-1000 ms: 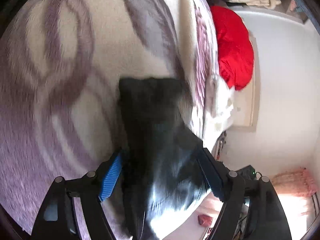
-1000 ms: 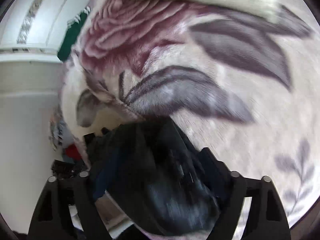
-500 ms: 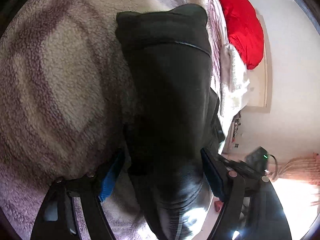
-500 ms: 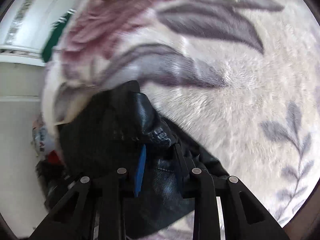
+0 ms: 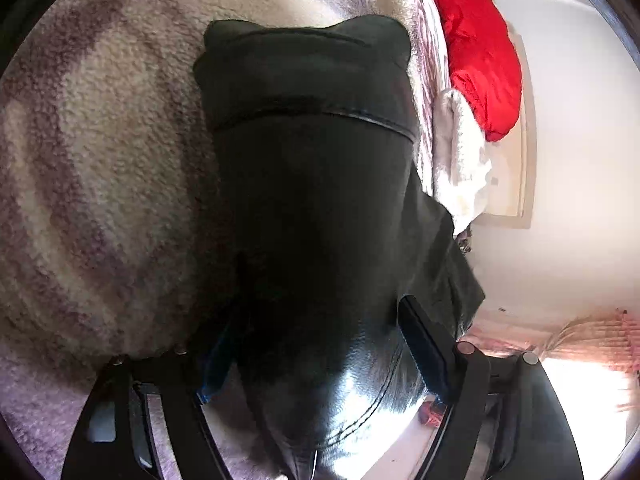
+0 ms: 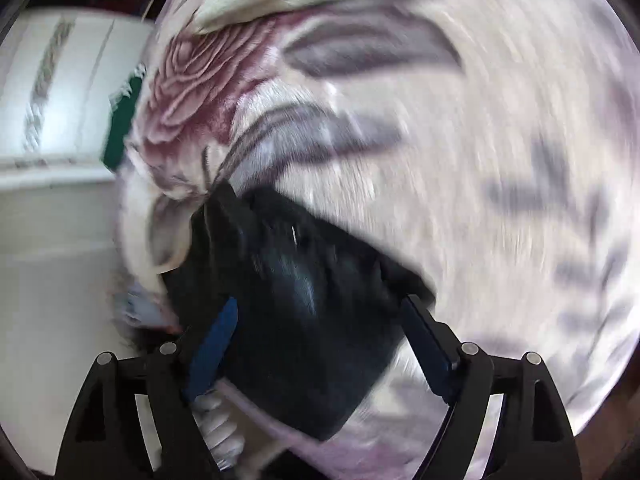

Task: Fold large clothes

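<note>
left gripper (image 5: 320, 344): jaws wide, black leather-look garment (image 5: 312, 200) bunched between them. Whether the pads actually press on it: can't tell, fabric hides the contact.
right gripper (image 6: 320, 340): jaws wide, just been opening after a brief close. Other end of the garment (image 6: 304, 304) sits between them, pads look clear of it, not clamped.
garment: folded dark bundle lying on the bed blanket (image 5: 100, 160), running away from the left jaws toward the hemmed band at its far end.
blanket: fleece, cream with mauve rose and grey leaf print (image 6: 480, 160).
far: red cushion (image 5: 480, 52) at the bed edge, white wall beyond.
vs earlier: left view had the garment blurred and lifted; now flat on the blanket. Right view blurred now.
</note>
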Demonstrator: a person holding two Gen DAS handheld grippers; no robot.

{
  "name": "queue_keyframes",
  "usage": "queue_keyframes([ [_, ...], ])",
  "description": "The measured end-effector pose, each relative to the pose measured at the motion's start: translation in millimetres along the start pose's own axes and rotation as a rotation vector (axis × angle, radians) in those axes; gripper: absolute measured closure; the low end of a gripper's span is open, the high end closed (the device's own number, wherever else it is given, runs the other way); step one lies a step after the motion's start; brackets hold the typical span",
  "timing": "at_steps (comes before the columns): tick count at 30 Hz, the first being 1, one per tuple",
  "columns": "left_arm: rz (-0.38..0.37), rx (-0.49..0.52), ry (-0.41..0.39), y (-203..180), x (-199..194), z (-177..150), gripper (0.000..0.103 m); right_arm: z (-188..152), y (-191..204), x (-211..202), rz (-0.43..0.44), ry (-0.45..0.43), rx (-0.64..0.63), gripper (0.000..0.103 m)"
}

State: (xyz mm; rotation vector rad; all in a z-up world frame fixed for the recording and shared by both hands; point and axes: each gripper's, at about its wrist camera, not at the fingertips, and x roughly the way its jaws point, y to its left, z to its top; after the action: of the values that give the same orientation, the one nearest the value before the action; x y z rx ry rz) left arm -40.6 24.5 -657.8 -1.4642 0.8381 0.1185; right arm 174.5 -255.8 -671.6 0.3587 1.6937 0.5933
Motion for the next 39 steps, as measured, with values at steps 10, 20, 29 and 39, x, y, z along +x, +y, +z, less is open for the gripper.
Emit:
queue_keyframes([
  [10,-0.015,0.010,-0.015,-10.9,13.6,11.6,0.028,-50.9,-68.3,102.6,0.493,0.002,0.203,0.009],
  [20,0.009,0.018,-0.081,-15.0,7.9,5.4,0.043,-42.4,-37.8,131.4,0.499,-0.066,0.202,0.030],
  [29,0.011,0.051,-0.122,-23.4,-10.1,-6.4,0.069,-52.3,-9.1,116.3,0.496,-0.101,0.184,0.040],
  [39,0.014,0.074,-0.183,-78.9,-62.8,-26.6,0.070,-35.9,20.6,58.0,0.574,-0.077,0.130,0.041],
])
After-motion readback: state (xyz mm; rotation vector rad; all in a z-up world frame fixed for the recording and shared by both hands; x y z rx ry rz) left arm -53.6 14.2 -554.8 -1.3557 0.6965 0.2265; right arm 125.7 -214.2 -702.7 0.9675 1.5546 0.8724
